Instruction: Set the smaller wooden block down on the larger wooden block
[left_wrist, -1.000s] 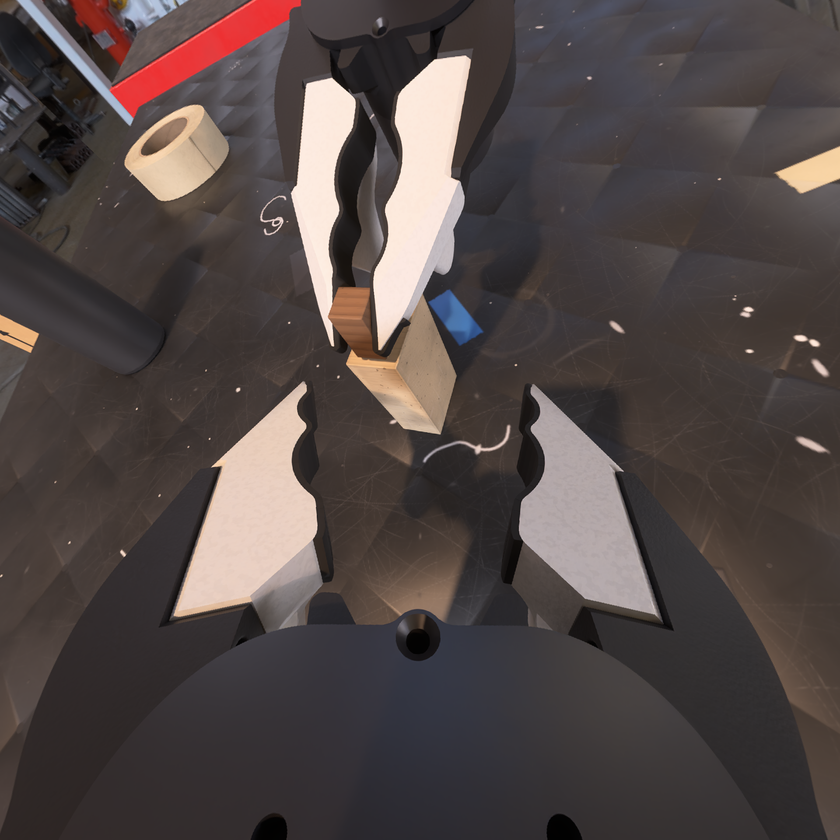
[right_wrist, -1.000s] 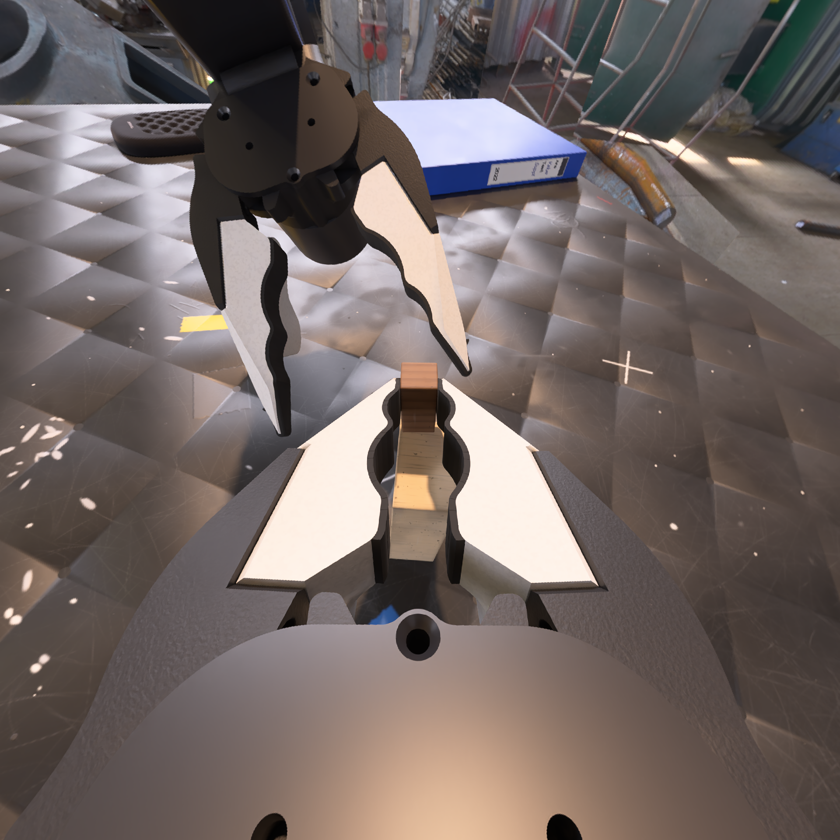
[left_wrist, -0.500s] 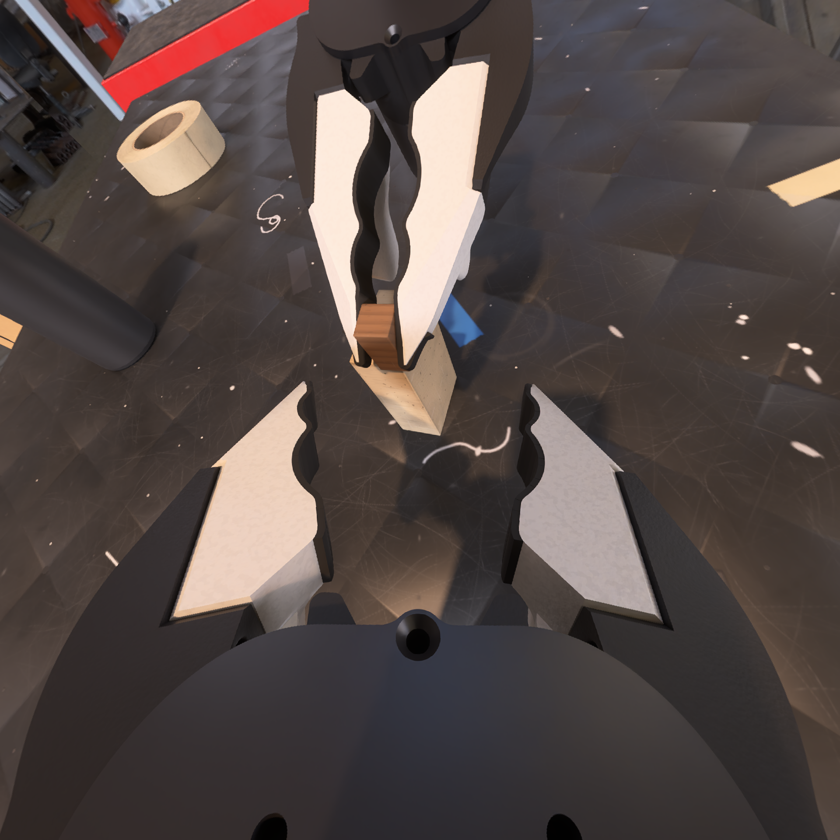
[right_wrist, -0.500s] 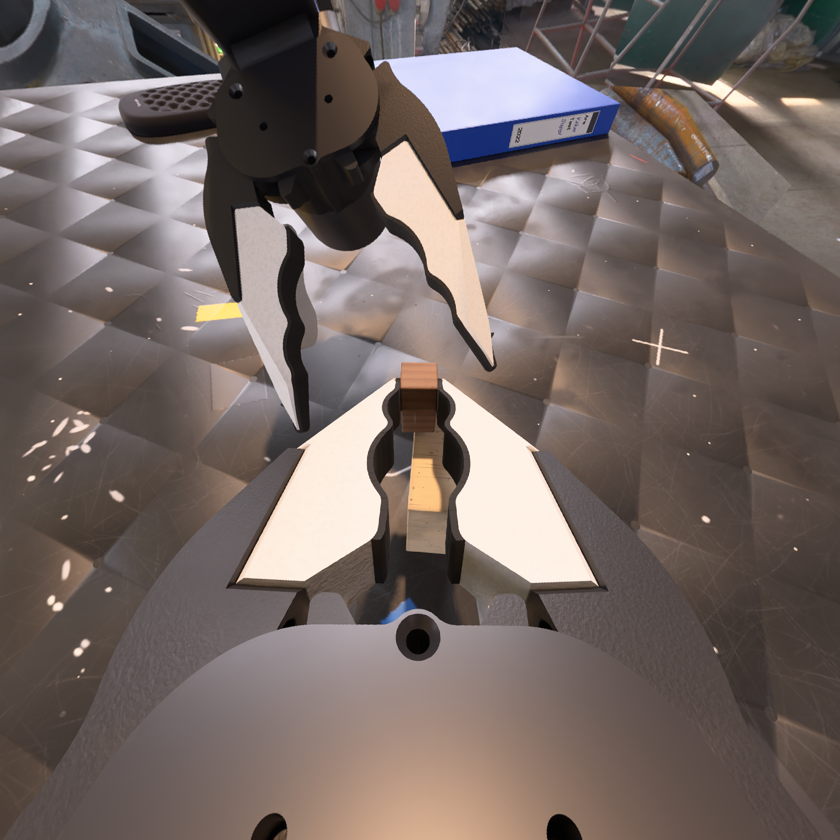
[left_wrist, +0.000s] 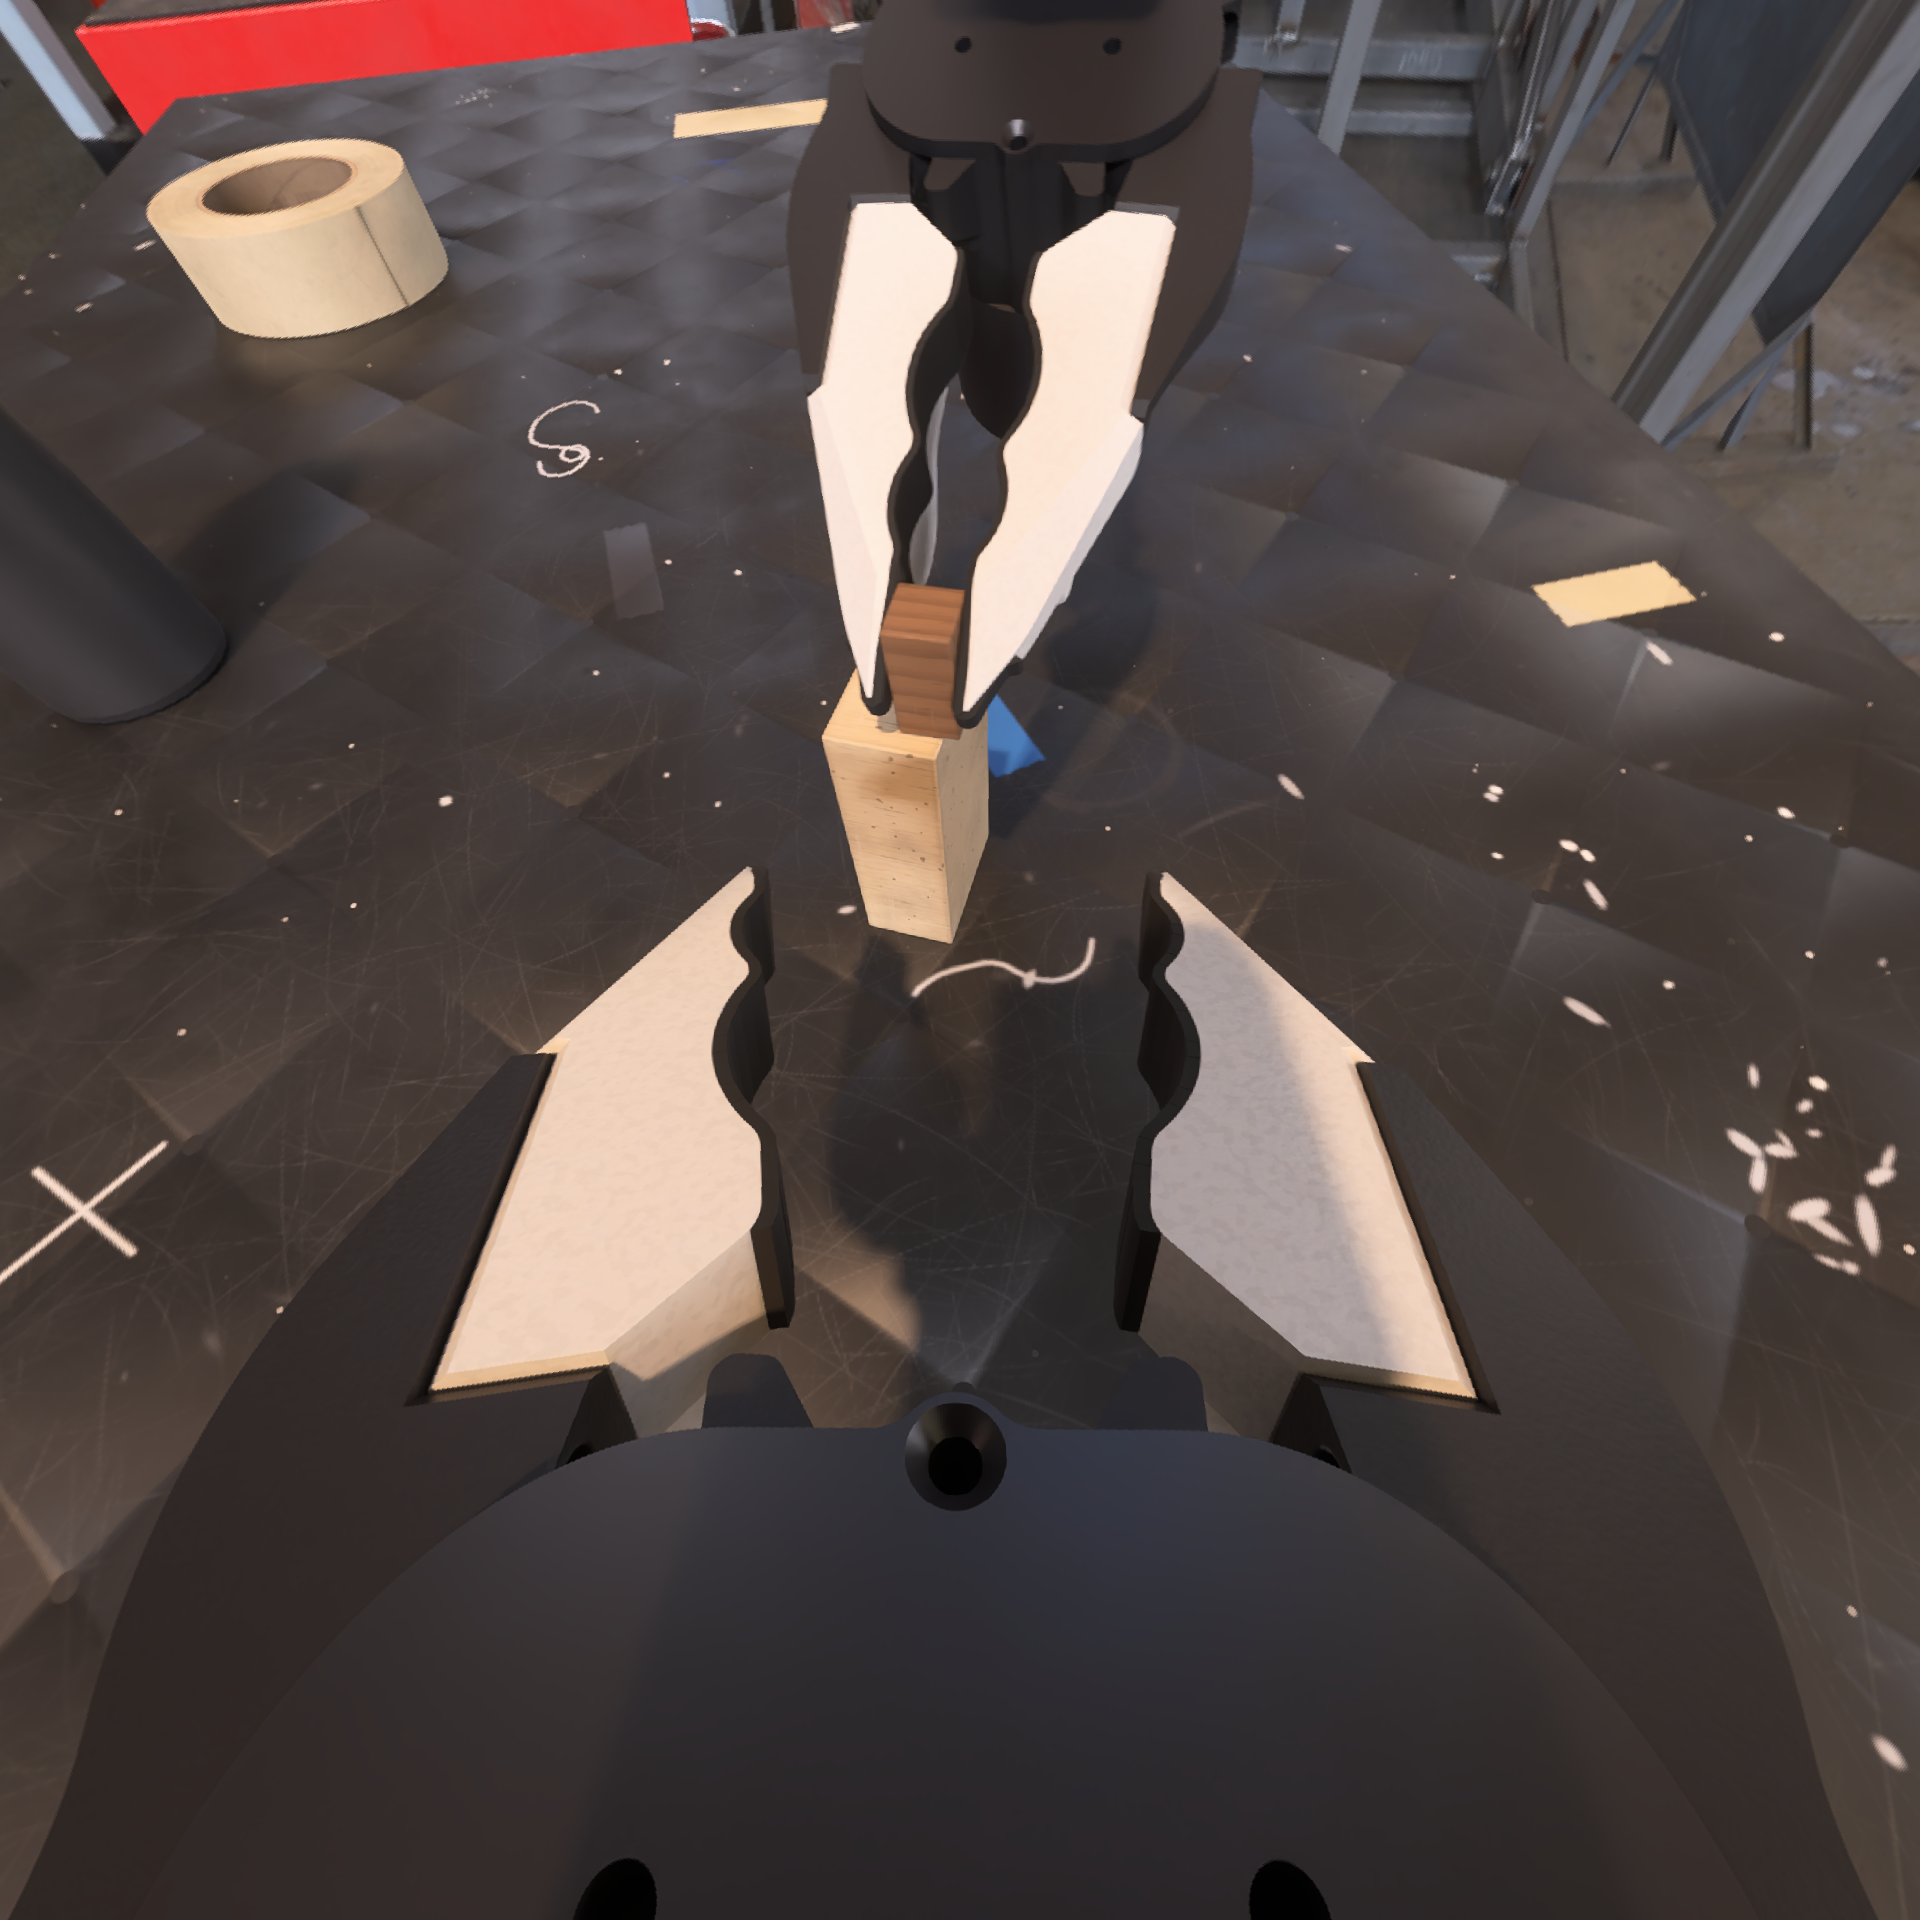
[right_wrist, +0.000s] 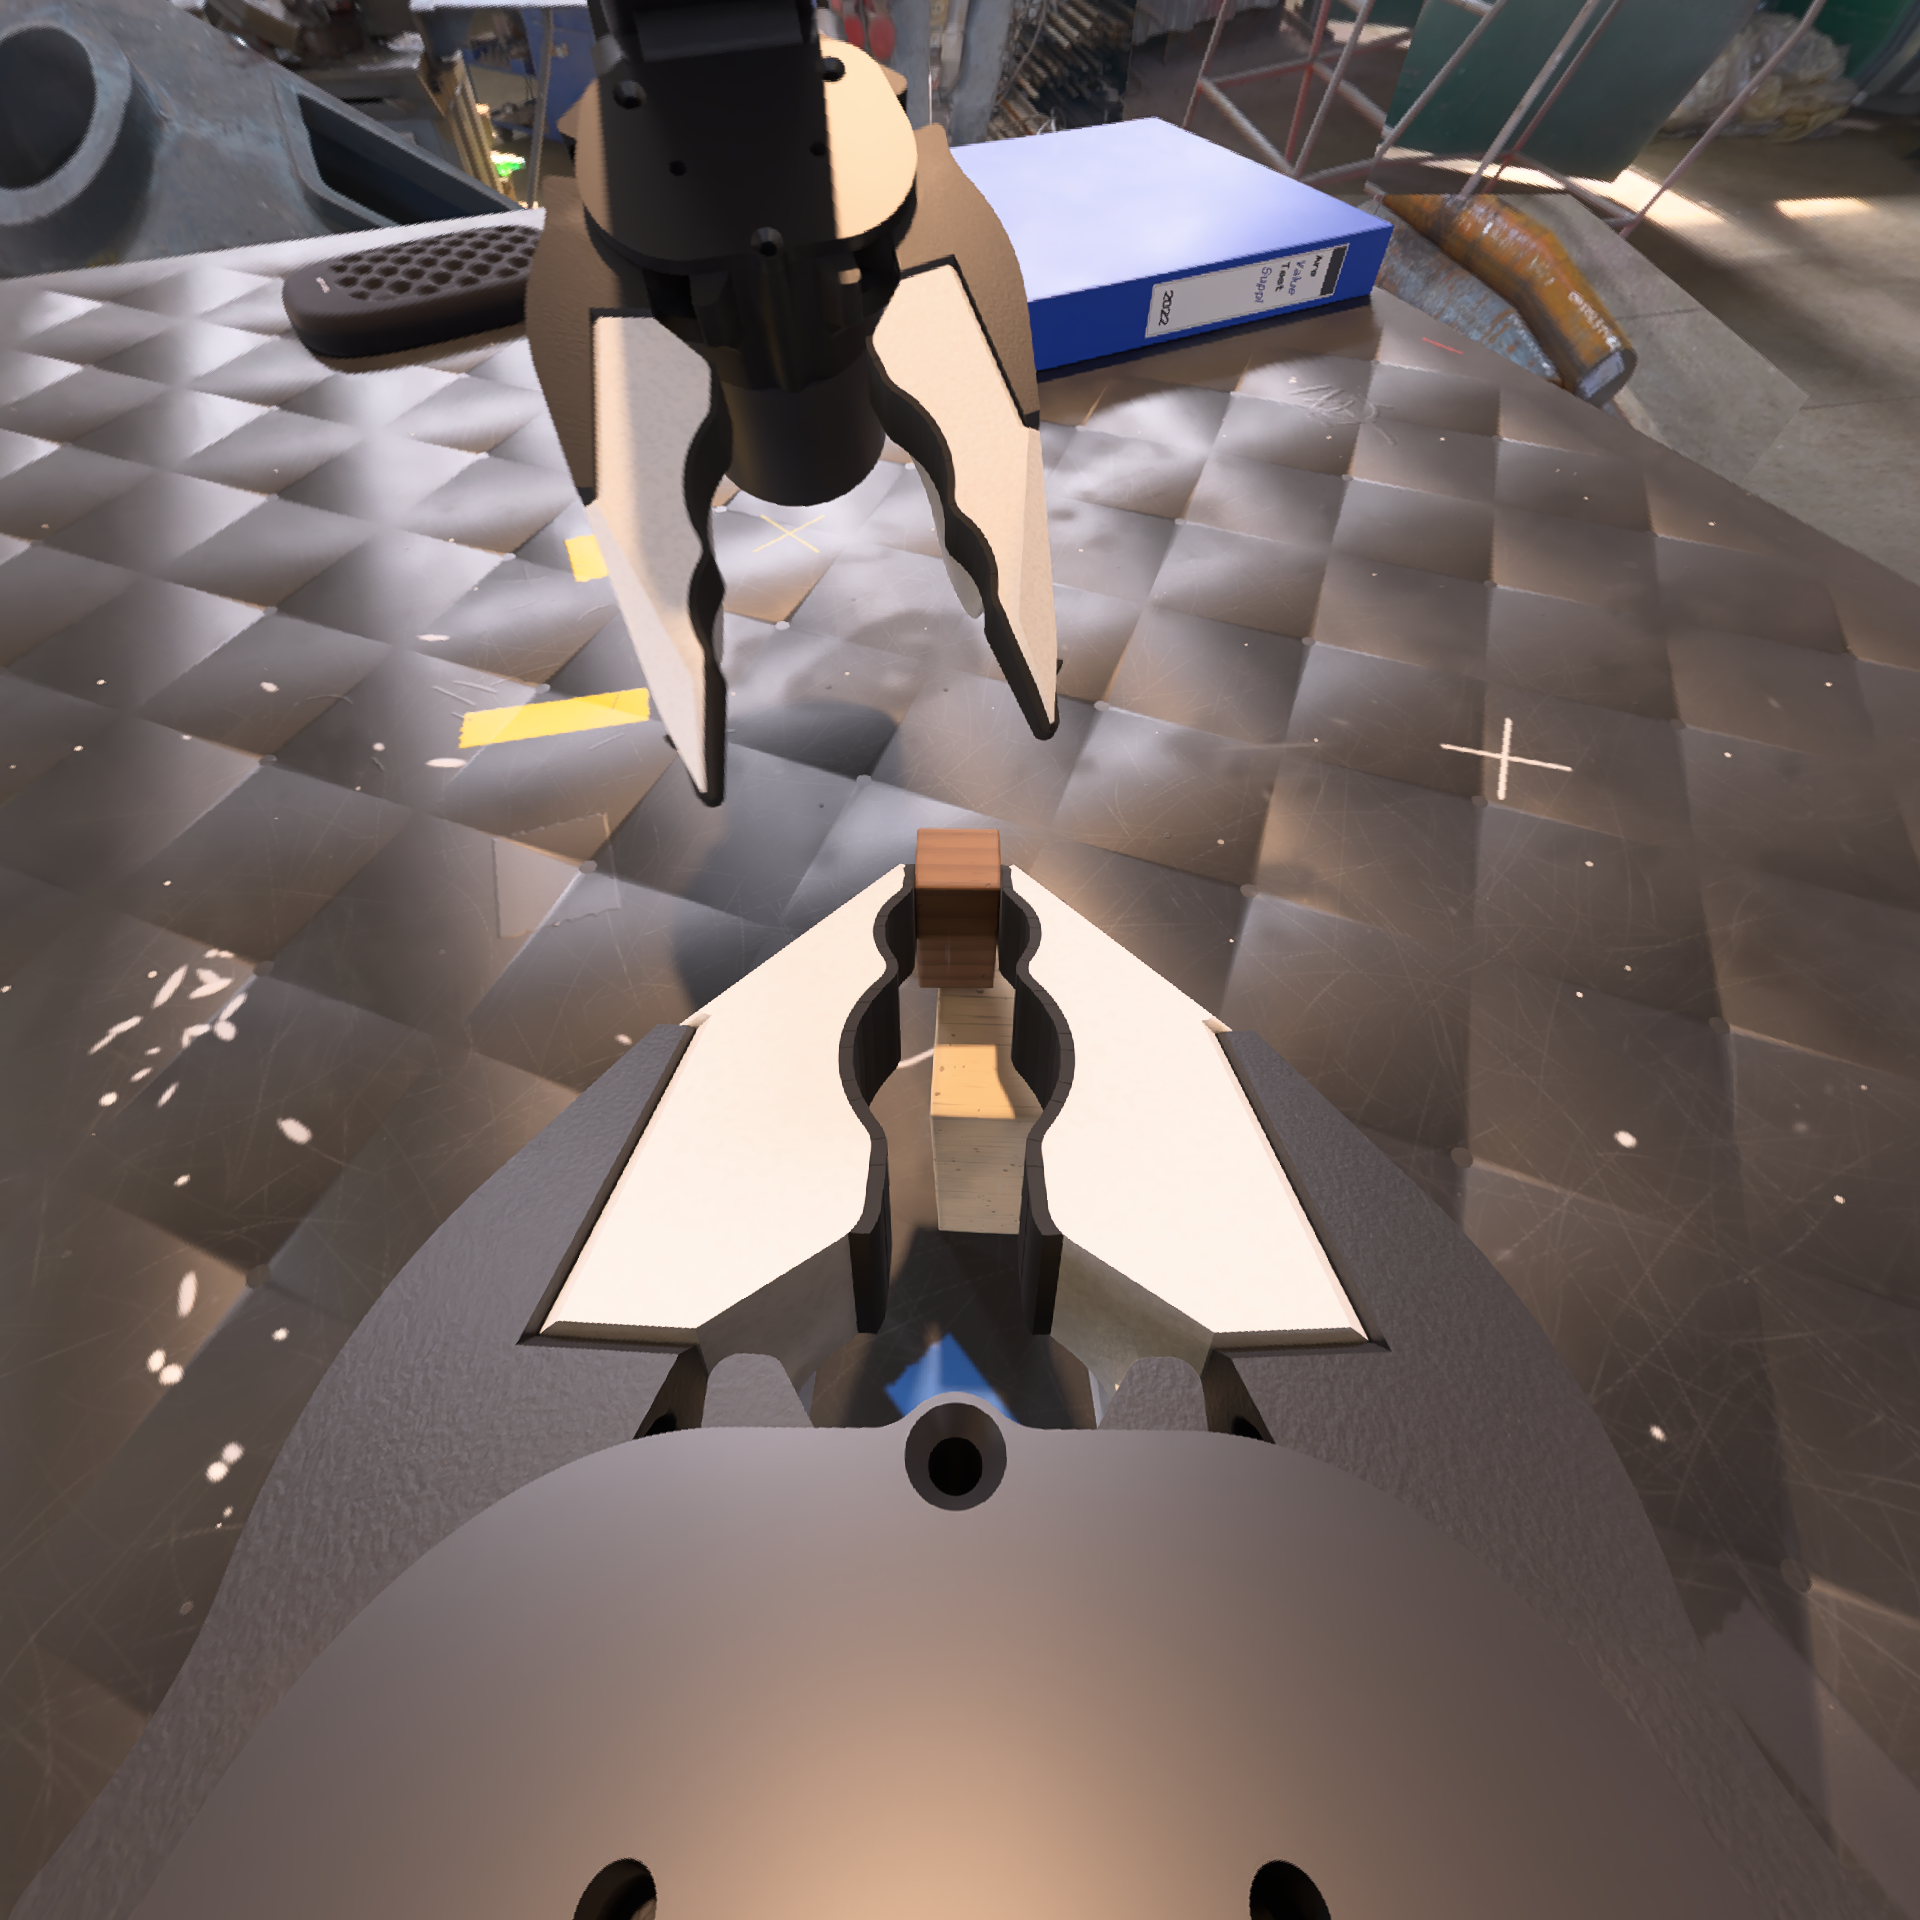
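Observation:
The smaller wooden block (left_wrist: 920, 660) is dark brown. My right gripper (left_wrist: 925, 707) is shut on it and holds it upright at the top face of the larger wooden block (left_wrist: 914, 821), which is pale and stands on end on the dark metal table (left_wrist: 416, 831). The smaller block's base looks to meet that top face. In the right wrist view my right gripper (right_wrist: 956, 883) grips the smaller block (right_wrist: 956, 914), with the larger block (right_wrist: 977, 1101) below between the fingers. My left gripper (left_wrist: 956, 894) is open and empty, just in front of the larger block; it also shows (right_wrist: 878, 758).
A tape roll (left_wrist: 296, 244) and a dark cylinder (left_wrist: 94, 603) lie at the left. A blue scrap (left_wrist: 1008, 748) lies behind the larger block. A blue binder (right_wrist: 1174, 234) and a black perforated object (right_wrist: 416, 286) sit at the table's far edge. Tape strips (right_wrist: 556, 717) mark the table.
My right gripper has stayed shut on the smaller block and come more upright over the larger block. My left gripper stayed open and tilted up, so it sees farther across the table.

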